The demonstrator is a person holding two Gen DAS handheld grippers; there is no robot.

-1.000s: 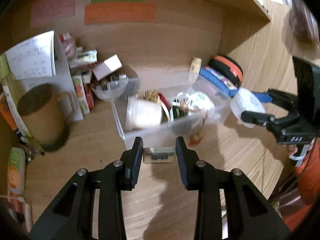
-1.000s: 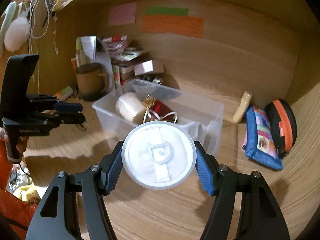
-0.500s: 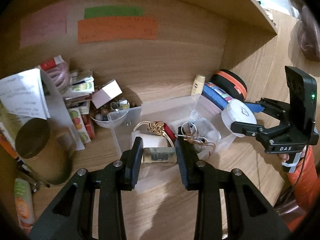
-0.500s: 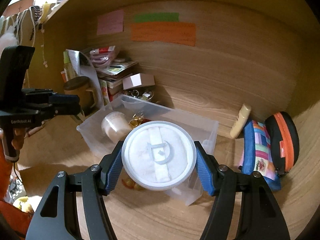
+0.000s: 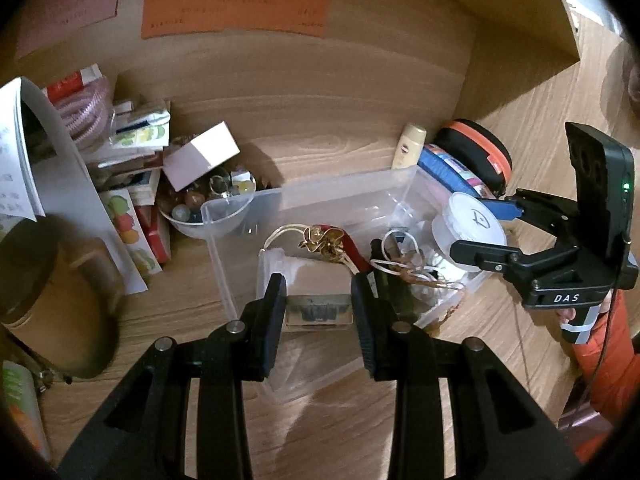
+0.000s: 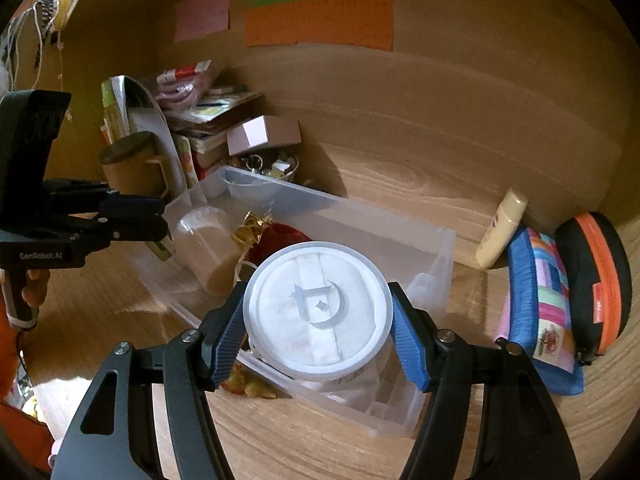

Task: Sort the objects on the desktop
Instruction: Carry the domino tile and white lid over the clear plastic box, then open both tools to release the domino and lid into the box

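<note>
The round white container [image 6: 318, 312], its lid marked with a crescent emblem, sits clamped between the blue pads [image 6: 408, 346] of the right gripper [image 6: 318, 344], whose jaws stand wide, set to its full width; it hangs over the right end of the clear plastic bin [image 6: 436, 248]. The small flat metal-framed piece [image 5: 318, 312] is pinched crosswise in the left gripper [image 5: 318, 312], its jaws drawn in to a narrow gap, and held above the near wall of the bin by its left half. Inside lie a frosted cup [image 6: 208, 244] on its side, a gold trinket on red ribbon [image 5: 324, 238] and looped cords [image 5: 400, 264]

The step in hand looks like the drop-off: both pieces carried to the bin for sorting. Next, each pair of jaws likely needs lowering below the rim and spreading, the container put down level on a free patch so it does not tip onto the cords, the metal piece released beside the cup

Compared with a second ago, both grippers have travelled forward: the metal piece was then over bare desk [image 5: 328, 412] short of the bin, and the container was in front of the near wall. Around the bin stand a brown mug [image 6: 132, 164], a bowl of marbles [image 5: 208, 208], a cream tube [image 6: 502, 228] and two pouches [image 6: 560, 292]
</note>
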